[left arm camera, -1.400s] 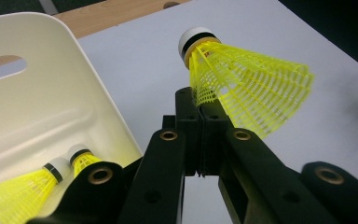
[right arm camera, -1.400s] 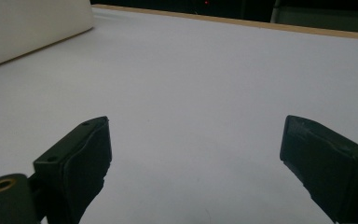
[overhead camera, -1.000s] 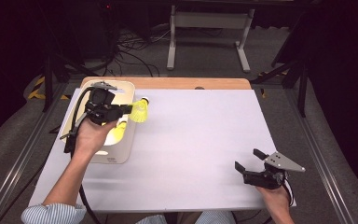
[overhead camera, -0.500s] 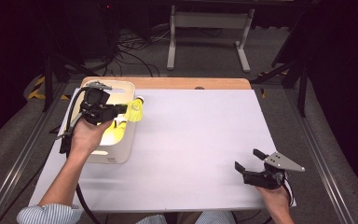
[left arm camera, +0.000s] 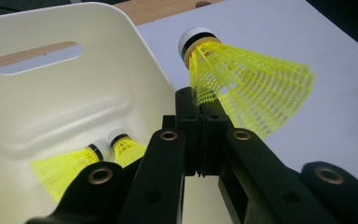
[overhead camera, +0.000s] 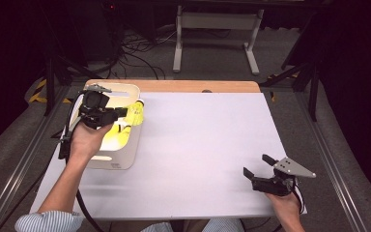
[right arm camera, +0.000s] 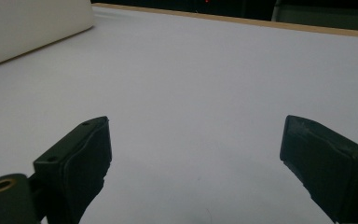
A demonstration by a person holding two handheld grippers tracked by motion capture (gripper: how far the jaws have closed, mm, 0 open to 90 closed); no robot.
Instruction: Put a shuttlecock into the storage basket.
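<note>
- At the left of the counter (overhead camera: 203,145), a cream plastic bin (overhead camera: 118,157) with a slot handle in its wall stands near the left edge, on the white sheet that covers the top.
- Inside the bin, seen in the left gripper view, two yellow shuttlecocks (left arm camera: 81,161) lie side by side on the floor, their white caps pointing toward the far wall.
- Over the bin's right rim, the left gripper (overhead camera: 121,112) is carried by the person's left hand (overhead camera: 84,142); its jaws are pressed together on the netted skirt of a third yellow shuttlecock (left arm camera: 247,84).
- That held shuttlecock (overhead camera: 136,113) sits just above the bin's right wall, tilted, with its white cork cap away from the gripper and its skirt flaring out to the side.
- Across the middle, the white sheet lies bare, with a strip of wood showing along the far edge.
- Near the front right corner, the right gripper (overhead camera: 261,165) is held low over the sheet by the right hand (overhead camera: 287,205), a grey three-cornered plate on top.
- Its jaws stand wide apart, with nothing between them but the white surface, well apart from the bin.
</note>
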